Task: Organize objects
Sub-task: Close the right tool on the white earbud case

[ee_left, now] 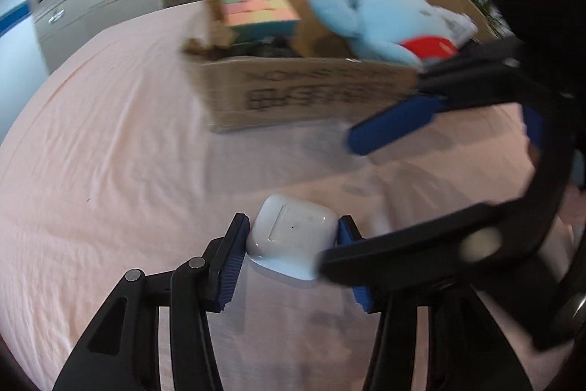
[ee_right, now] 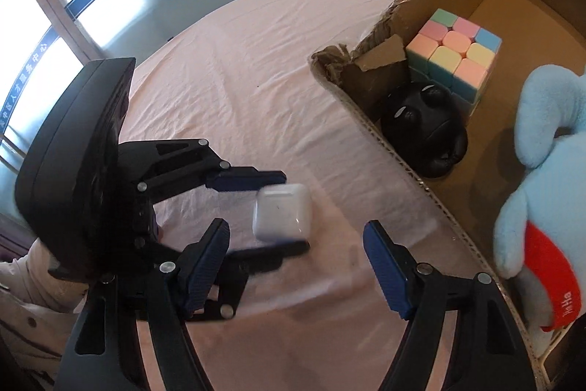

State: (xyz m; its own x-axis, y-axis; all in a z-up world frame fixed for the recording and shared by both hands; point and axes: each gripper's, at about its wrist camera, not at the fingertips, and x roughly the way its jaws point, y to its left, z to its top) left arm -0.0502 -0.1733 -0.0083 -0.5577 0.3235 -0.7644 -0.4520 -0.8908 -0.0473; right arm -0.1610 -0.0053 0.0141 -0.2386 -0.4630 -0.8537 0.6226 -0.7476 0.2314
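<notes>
Where the wrinkled pink cloth covers the table [ee_left: 110, 141], a glossy white earbud case [ee_left: 291, 235] with rounded corners lies just in front of the cardboard box [ee_left: 311, 94]. The left gripper [ee_left: 293, 251] pinches this smooth case, its ribbed blue pads [ee_left: 232, 266] touching both sides. The right gripper [ee_right: 296, 270] hangs spread and empty just beside the case, on the side away from the box, its pads [ee_right: 388, 273] likewise blue and ridged on black jointed arms. Inside the box, with its torn corrugated corner, sit a pastel puzzle cube [ee_right: 456, 59], a shiny black rounded figure [ee_right: 425, 131] touching the cube, and a fuzzy light-blue plush toy [ee_right: 549, 171] wearing a red band.
</notes>
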